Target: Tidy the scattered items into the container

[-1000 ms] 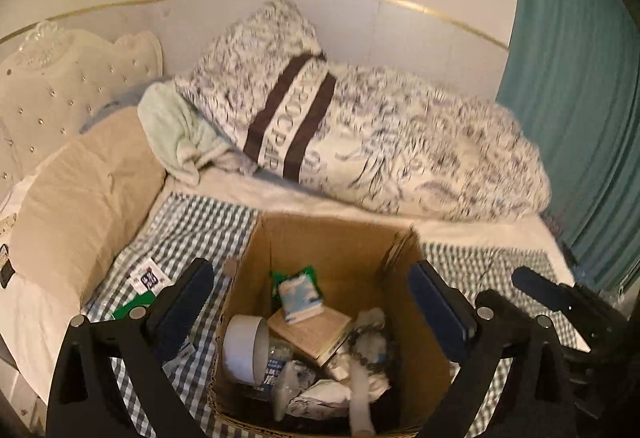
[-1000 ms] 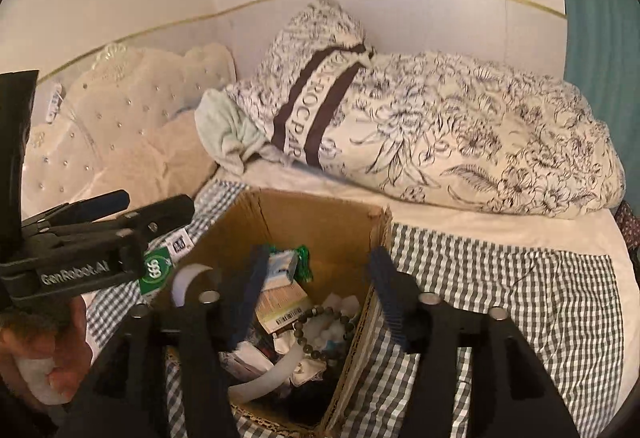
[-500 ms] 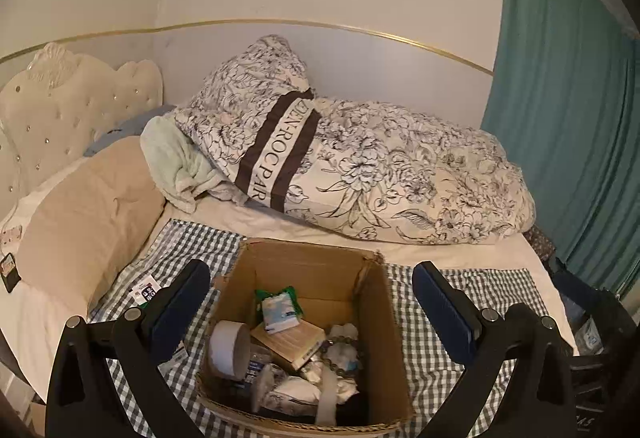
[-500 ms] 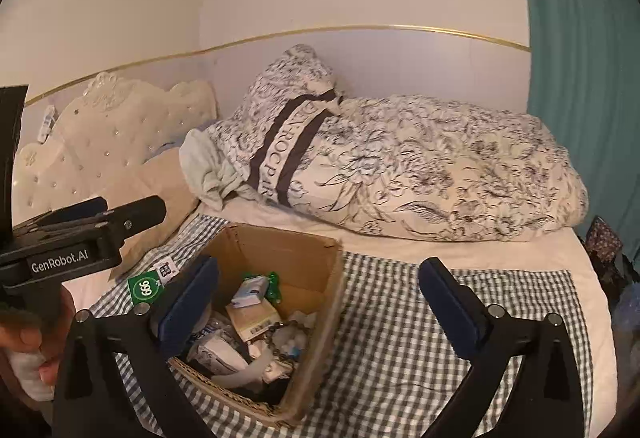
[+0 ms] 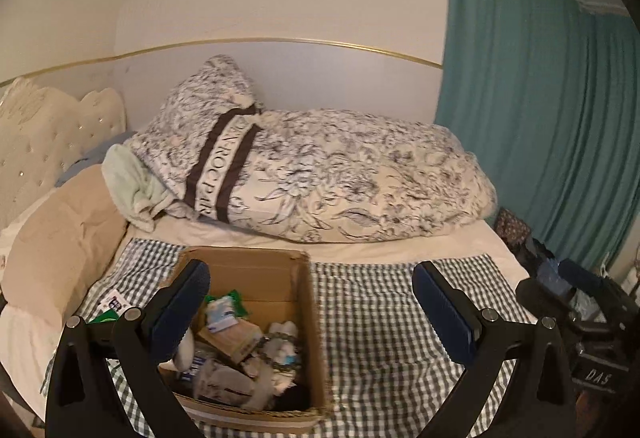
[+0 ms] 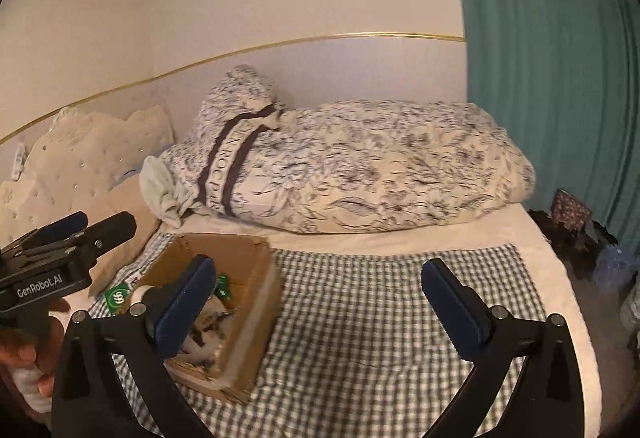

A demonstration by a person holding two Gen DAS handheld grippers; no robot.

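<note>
A cardboard box stands on the green checked cloth on the bed. It holds several small items: a white tape roll, a green packet, a small carton and a bead bracelet. My left gripper hangs open above and in front of the box, with nothing between its fingers. My right gripper is wide open and empty too, over the cloth just right of the box. In the right wrist view the left gripper shows at the left edge, held by a hand.
A green sticker and a small white card lie on the cloth left of the box. A floral duvet and a beige pillow lie behind it. A teal curtain hangs right, with dark bags beside the bed.
Both grippers have drawn back and up from the box, which now looks smaller and lower left. The right gripper's jaws have gone from half-closed over the box to wide open.
</note>
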